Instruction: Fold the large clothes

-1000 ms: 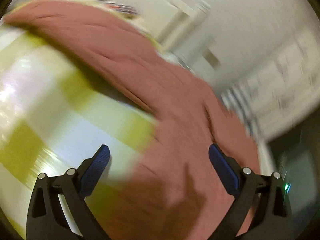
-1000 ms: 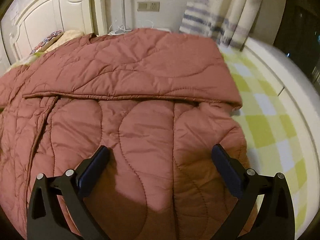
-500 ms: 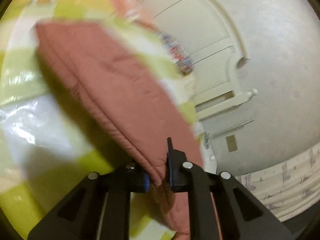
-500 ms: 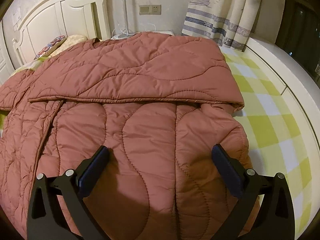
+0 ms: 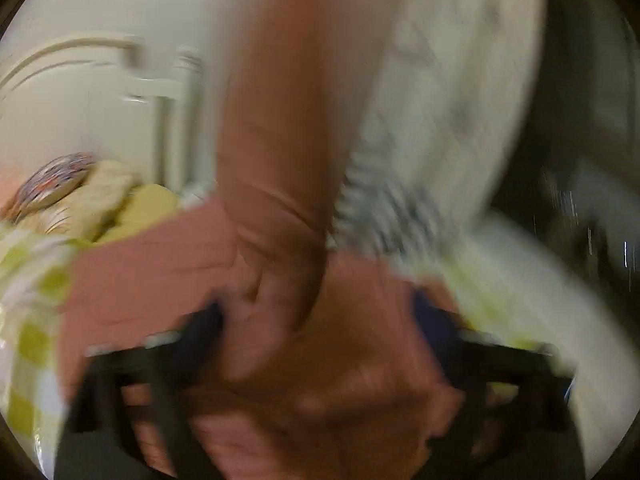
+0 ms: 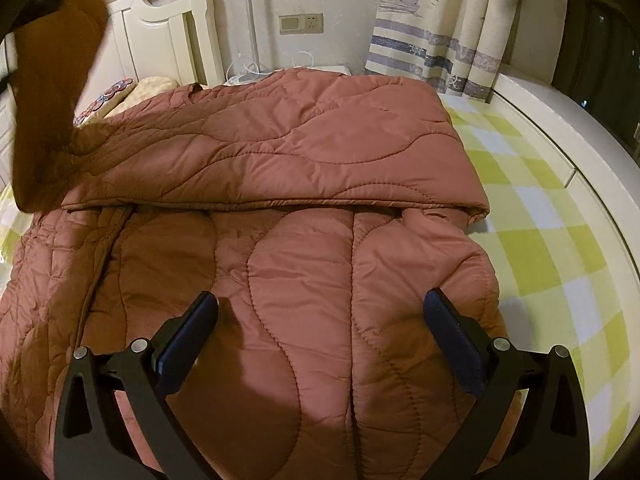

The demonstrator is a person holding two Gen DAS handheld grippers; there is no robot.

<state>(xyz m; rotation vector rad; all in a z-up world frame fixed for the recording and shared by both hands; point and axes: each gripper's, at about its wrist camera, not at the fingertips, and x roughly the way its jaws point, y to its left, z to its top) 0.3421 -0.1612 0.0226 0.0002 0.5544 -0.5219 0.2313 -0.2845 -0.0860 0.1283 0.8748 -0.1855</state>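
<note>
findings, right wrist view: the quilted jacket (image 6: 304,152) is being laid flat on the checked bed sheet (image 6: 540,208), filling the centre of the view, its far part being doubled over toward 6 o'clock. a loose sleeve (image 6: 52,100) is being carried in the air at 10 o'clock.

the right gripper (image 6: 320,320) is being held above the jacket with its jaws released and nothing between them.

the left gripper (image 5: 316,316) is being shown blurred; its jaws have just been opening and are being held wide, with bunched jacket fabric lying between them, judged no longer clamped.

risks: the sleeve is being let go in motion, so it is likely to be dropped crooked or short of the body. the slippery padding is likely to be sprung back out of its fold. the doubled edge is at risk of being dragged by a late pinch.

containers: none are being shown.
</note>
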